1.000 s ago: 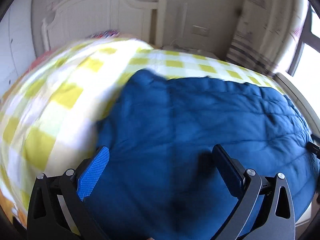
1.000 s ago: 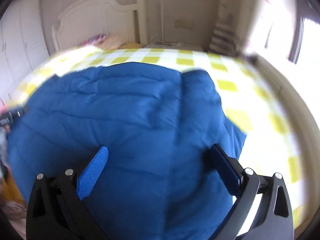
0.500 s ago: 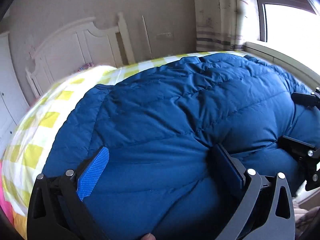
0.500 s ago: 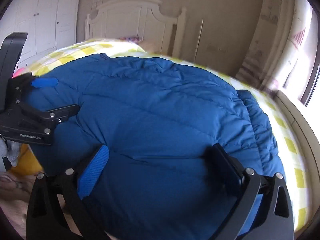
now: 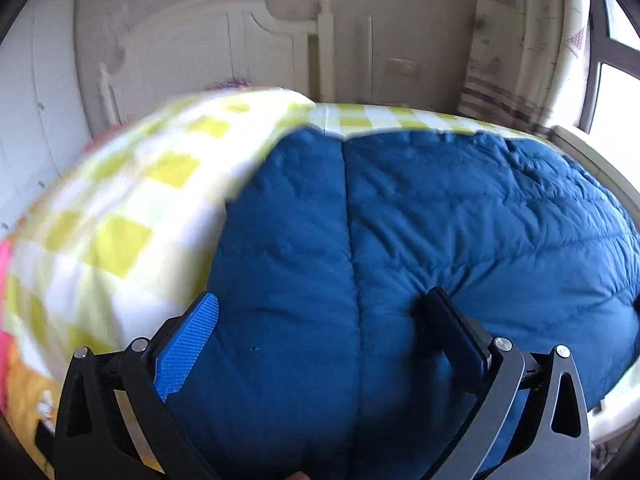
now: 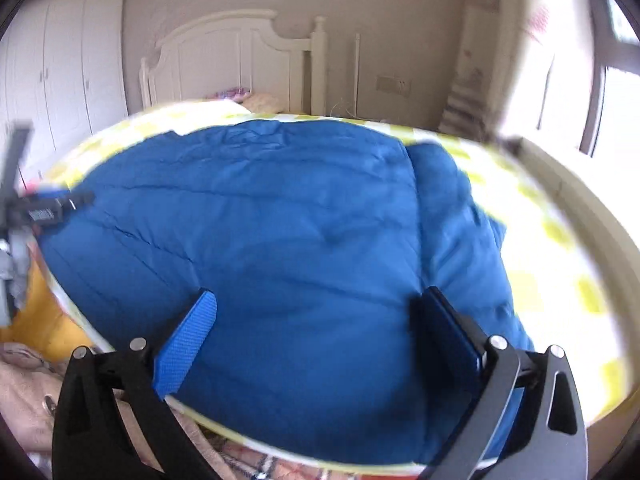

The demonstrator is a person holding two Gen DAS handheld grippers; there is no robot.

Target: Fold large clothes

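My left gripper [image 5: 320,316] points toward twelve o'clock with its jaws spread wide, nothing pinched between the blue pads [image 5: 187,346]. My right gripper [image 6: 316,314] is likewise wide apart and aimed at twelve. From the right wrist, my left gripper [image 6: 38,208] shows blurred at nine o'clock.

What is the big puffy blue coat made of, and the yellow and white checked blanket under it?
The big puffy blue coat looks like smooth, slightly shiny woven shell fabric, probably nylon or polyester, over a soft filling: stitched lines split it into plump, wrinkled sections. What the filling is cannot be seen. The yellow and white checked blanket looks like soft matte cloth, perhaps cotton, though blur hides its weave.
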